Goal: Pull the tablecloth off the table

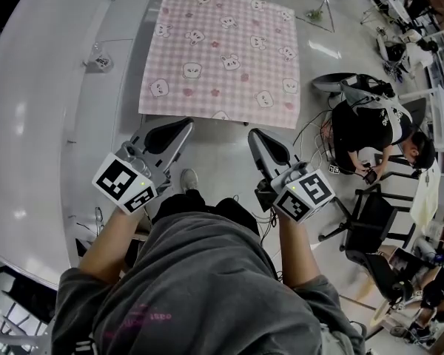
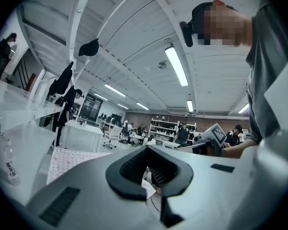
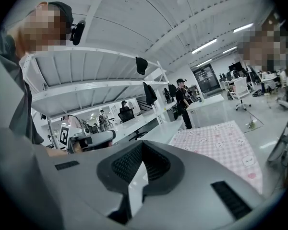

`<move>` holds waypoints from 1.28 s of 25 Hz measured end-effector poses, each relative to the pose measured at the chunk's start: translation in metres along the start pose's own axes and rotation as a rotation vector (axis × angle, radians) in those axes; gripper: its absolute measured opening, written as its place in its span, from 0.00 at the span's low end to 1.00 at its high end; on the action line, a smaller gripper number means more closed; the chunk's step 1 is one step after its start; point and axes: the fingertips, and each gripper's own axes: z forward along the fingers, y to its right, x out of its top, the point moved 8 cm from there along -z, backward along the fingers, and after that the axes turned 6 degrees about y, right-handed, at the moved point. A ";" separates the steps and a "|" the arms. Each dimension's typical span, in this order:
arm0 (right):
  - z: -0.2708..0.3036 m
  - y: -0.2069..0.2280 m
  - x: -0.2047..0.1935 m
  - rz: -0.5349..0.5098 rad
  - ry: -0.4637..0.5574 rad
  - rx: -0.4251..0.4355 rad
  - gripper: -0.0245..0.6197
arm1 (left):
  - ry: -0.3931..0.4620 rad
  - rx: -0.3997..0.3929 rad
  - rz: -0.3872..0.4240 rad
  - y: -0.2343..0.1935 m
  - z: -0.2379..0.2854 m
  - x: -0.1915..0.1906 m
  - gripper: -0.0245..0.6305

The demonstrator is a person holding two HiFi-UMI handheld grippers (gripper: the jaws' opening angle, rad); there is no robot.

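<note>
A pink checked tablecloth (image 1: 222,50) with small animal prints lies spread flat ahead of me and hides what is under it. It also shows low in the left gripper view as the tablecloth (image 2: 69,159) and at the right in the right gripper view as the tablecloth (image 3: 221,140). My left gripper (image 1: 183,126) (image 2: 146,150) hangs just short of the cloth's near edge, shut and holding nothing. A little to its right, my right gripper (image 1: 254,136) (image 3: 141,144) is also shut and holds nothing. Neither touches the cloth.
A long white counter (image 1: 29,124) runs down the left, with a small bottle (image 1: 100,61) on it. A seated person (image 1: 370,124) and office chairs (image 1: 370,220) are at the right. Cables lie on the floor beside the cloth's right edge.
</note>
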 end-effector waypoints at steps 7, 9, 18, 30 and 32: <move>-0.006 0.010 -0.004 0.007 -0.004 -0.016 0.04 | -0.001 -0.006 -0.004 0.003 0.008 -0.009 0.04; -0.002 0.013 -0.007 0.010 -0.006 -0.024 0.04 | -0.003 -0.006 -0.011 -0.001 0.010 -0.013 0.04; 0.009 0.031 -0.013 0.029 -0.035 -0.022 0.04 | -0.047 0.030 -0.040 -0.010 0.019 -0.028 0.04; 0.039 0.113 -0.058 0.111 -0.093 -0.032 0.04 | -0.136 0.125 -0.078 -0.046 0.064 -0.101 0.04; 0.042 0.127 -0.073 0.127 -0.117 -0.023 0.04 | -0.155 0.151 -0.102 -0.050 0.068 -0.120 0.04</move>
